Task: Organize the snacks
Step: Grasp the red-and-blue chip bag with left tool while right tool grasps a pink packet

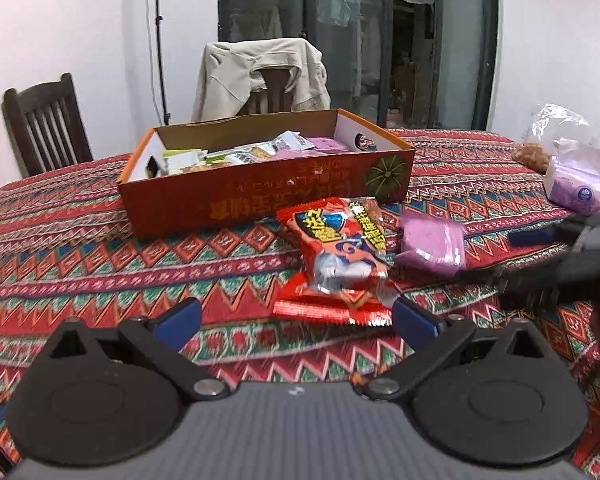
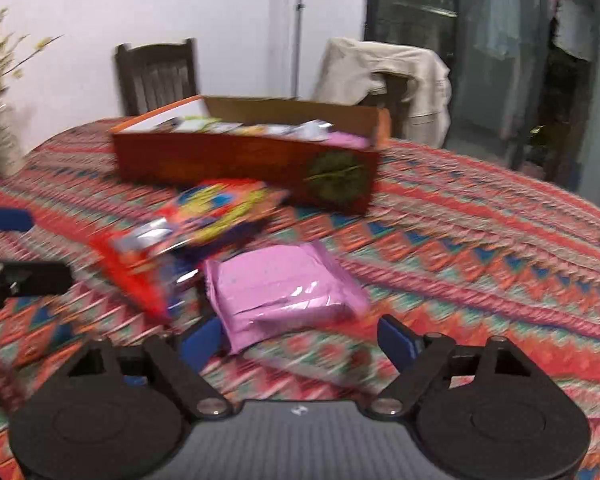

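Left wrist view: the left gripper has its jaws apart around the near end of a red snack bag lying on the table before the orange box. Right wrist view, blurred: the right gripper has its jaws apart at a pink packet beside the red bag.

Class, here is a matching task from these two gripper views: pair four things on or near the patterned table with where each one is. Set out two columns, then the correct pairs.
Things
1. red foil snack bag
2. pink plastic-wrapped packet
3. orange cardboard box
4. beige jacket

Places
A. draped over a chair back
B. just ahead of the open right gripper
C. just ahead of the open left gripper
D. behind both packets, holding sorted snacks

Pairs: 1-C, 2-B, 3-D, 4-A
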A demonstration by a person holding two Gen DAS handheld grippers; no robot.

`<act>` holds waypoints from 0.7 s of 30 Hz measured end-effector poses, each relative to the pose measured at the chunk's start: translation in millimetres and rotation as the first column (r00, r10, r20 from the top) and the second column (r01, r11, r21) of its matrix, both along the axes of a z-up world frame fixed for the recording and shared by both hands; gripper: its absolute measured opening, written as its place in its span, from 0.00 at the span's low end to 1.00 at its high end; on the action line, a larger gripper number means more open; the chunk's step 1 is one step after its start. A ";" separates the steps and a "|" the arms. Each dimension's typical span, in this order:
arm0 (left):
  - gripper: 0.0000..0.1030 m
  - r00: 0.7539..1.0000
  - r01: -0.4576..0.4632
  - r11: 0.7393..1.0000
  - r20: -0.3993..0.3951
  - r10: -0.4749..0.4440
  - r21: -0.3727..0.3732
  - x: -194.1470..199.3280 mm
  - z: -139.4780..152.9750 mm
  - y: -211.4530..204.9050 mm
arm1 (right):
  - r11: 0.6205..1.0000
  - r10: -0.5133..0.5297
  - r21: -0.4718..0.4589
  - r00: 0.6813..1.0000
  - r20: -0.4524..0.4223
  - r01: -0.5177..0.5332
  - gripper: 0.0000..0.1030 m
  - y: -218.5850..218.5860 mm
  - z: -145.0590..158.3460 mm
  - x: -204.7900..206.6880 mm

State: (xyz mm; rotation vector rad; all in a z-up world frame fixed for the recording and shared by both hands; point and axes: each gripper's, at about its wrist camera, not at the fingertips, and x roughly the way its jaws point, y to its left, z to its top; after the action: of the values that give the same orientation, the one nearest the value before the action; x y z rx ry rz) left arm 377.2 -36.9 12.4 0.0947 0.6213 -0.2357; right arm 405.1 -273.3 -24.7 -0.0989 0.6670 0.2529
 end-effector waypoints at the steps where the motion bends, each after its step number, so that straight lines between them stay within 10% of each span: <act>1: 1.00 1.000 0.007 1.000 -0.005 -0.007 -0.001 4.7 -1.1 -0.8 | 0.999 -0.047 -0.001 0.999 0.006 0.047 0.82 -8.6 2.1 4.6; 13: 0.98 0.992 0.106 0.994 -0.067 -0.105 0.016 77.1 -29.7 -43.0 | 0.973 -0.052 0.224 0.998 -0.032 0.058 0.83 -11.5 7.0 56.7; 21: 0.50 0.998 0.020 1.000 -0.058 -0.019 0.014 76.6 -31.4 -30.3 | 0.974 -0.101 0.202 0.994 -0.034 0.105 0.66 -0.4 -15.2 80.3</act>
State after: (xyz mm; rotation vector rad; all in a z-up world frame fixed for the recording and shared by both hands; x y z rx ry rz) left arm 453.7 -67.3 -19.0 0.1081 0.6796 -0.2539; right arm 485.4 -273.7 -39.9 0.1348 0.6643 0.2213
